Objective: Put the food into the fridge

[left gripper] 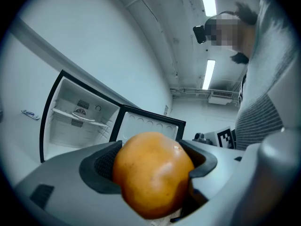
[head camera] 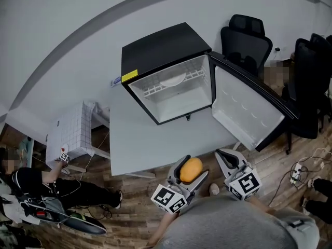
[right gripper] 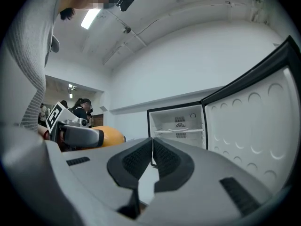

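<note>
So the fridge (head camera: 165, 50) sits in the upper middle of the head view on the pale surface (head camera: 136, 148), cavity wide open, with one wire shelf (head camera: 171, 85) near the top and nothing obvious on it.

Below it, lower centre of the frame, the left tool (head camera: 195, 166) is pinching a round orange (left gripper: 151, 172). Both pads are pressed into its sides, so the jaws stand wide around it. The fruit is up in the air, well short of the fridge.

Just right of that, the right tool (head camera: 227, 155) has its jaws pressed together on nothing.

Further right, the fridge door (head camera: 248, 107) is swung fully out of the way.

My read is that this is the carry step: food grabbed, not in yet. The next move needs the left tool to reach forward over the surface and into the cavity, set the orange somewhere flat so it doesn't roll out, then let go. The right tool looks free to shut the door afterwards.
</note>
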Available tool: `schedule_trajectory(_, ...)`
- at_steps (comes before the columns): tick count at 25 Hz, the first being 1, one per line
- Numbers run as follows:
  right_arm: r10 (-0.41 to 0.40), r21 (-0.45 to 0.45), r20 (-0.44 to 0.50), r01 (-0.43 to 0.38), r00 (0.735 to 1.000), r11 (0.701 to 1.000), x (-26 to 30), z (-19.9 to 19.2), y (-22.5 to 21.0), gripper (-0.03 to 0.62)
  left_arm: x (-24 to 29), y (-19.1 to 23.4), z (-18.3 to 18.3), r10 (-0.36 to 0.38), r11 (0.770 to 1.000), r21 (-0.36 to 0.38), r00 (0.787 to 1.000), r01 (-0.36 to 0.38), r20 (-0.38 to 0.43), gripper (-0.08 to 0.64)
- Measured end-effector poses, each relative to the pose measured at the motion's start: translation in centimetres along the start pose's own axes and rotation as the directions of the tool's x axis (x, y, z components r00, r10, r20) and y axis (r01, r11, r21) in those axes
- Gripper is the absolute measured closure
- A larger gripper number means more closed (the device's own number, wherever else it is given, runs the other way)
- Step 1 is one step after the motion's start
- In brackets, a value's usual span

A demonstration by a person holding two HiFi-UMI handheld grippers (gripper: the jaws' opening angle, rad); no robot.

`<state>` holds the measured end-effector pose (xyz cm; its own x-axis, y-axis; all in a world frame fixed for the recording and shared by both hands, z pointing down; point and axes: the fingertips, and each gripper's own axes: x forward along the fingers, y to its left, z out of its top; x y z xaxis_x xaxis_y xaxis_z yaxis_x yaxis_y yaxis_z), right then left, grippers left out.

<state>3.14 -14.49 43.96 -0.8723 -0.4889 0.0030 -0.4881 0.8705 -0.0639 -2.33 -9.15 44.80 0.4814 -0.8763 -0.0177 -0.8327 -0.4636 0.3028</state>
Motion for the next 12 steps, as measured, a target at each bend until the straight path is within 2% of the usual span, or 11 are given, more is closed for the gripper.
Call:
schedule_trajectory(6, -0.005, 0.006, -0.004, 0.005, 1.000, 1.000, 1.4, 0.0, -2.1, 0.578, 1.8, 1.2, 0.1, 0.006, 1.000, -0.008, 1.000, -0.006, -0.014, 0.186)
schedule_trajectory(12, 0.003, 0.002, -0.016, -0.003, 1.000, 1.000, 2.5, 0.3, -2.5, 0.578, 3.6, 2.5, 1.3, -0.042, 0.999, 0.003, 0.999, 0.042, 0.001, 0.186)
